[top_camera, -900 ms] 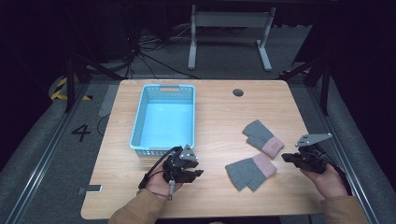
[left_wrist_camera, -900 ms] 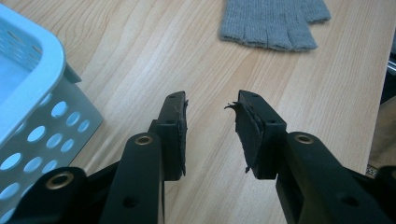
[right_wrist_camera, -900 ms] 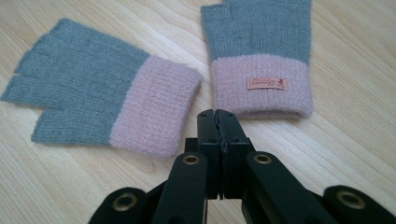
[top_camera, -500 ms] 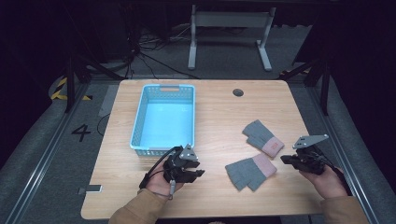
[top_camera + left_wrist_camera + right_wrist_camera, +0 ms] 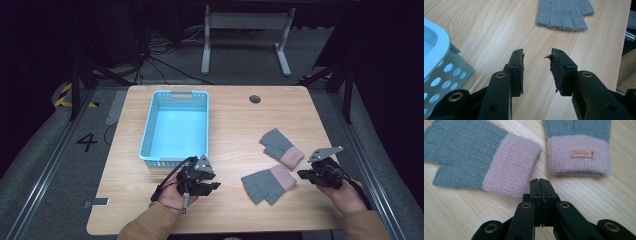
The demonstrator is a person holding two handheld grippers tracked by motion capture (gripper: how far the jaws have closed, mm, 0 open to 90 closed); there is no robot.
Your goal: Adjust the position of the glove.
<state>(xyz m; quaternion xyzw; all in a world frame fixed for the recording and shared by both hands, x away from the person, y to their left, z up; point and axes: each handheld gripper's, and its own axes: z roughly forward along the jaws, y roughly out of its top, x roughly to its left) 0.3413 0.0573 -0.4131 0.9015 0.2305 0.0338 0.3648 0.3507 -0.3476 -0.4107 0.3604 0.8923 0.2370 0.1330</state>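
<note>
Right gripper view: right gripper (image 5: 540,182) pressed closed on nothing, near glove's pink cuff (image 5: 510,167) just ahead, far glove's label (image 5: 583,154) legible. Left gripper view: left gripper (image 5: 536,66) parted, empty, beside blue basket (image 5: 439,50).

- Tongs (image 5: 536,72): two black jaws rising from the bottom edge, standing apart with bare wood between them; the right-hand pad's lining is frayed and peeling.
- Glove (image 5: 565,12): grey knit, fingerless, lying flat at the top, well apart from the jaws.
- Basket (image 5: 439,60): light blue, perforated wall, corner at the left edge.
- Bench (image 5: 489,30): pale wood grain.
</note>
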